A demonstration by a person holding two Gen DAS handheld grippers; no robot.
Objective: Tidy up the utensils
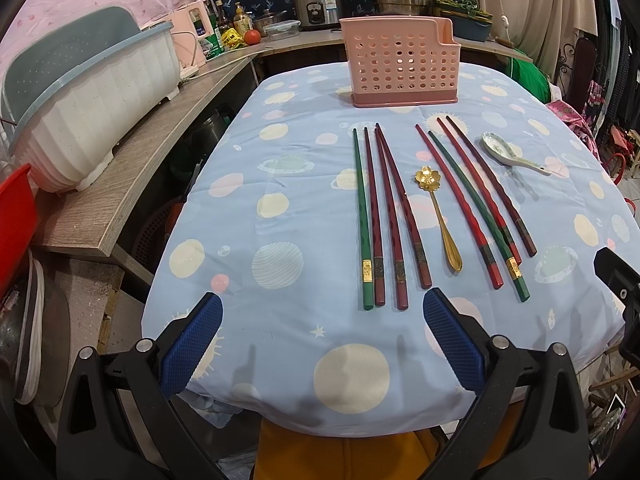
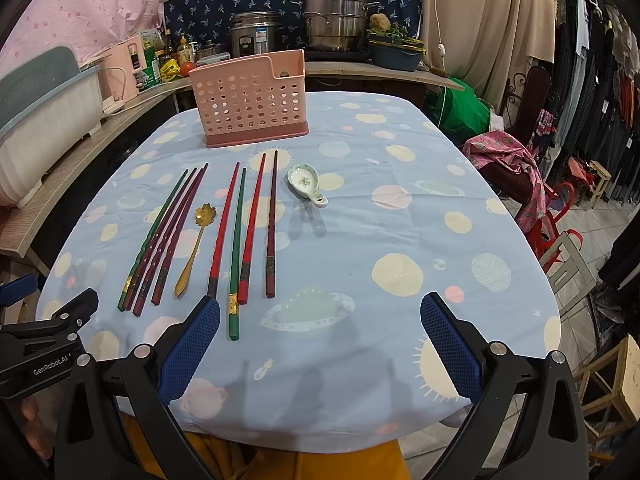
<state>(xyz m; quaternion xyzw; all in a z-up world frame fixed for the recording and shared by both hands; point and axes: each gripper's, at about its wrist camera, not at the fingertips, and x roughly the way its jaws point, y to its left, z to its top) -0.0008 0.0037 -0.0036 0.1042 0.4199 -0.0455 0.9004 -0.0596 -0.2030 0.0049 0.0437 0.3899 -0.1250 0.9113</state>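
Table: 8 chopsticks, 2 spoons lie loose, holder looks empty; left gripper and right gripper gape wide, nothing sorted yet

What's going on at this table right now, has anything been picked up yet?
Nothing is held yet. A person holds both grippers open over the near table edge: the left gripper and the right gripper. Eight chopsticks lie in two groups of four, with a gold spoon between them and a ceramic spoon off to the right. The pink utensil holder stands at the far end; whether anything is inside cannot be seen.
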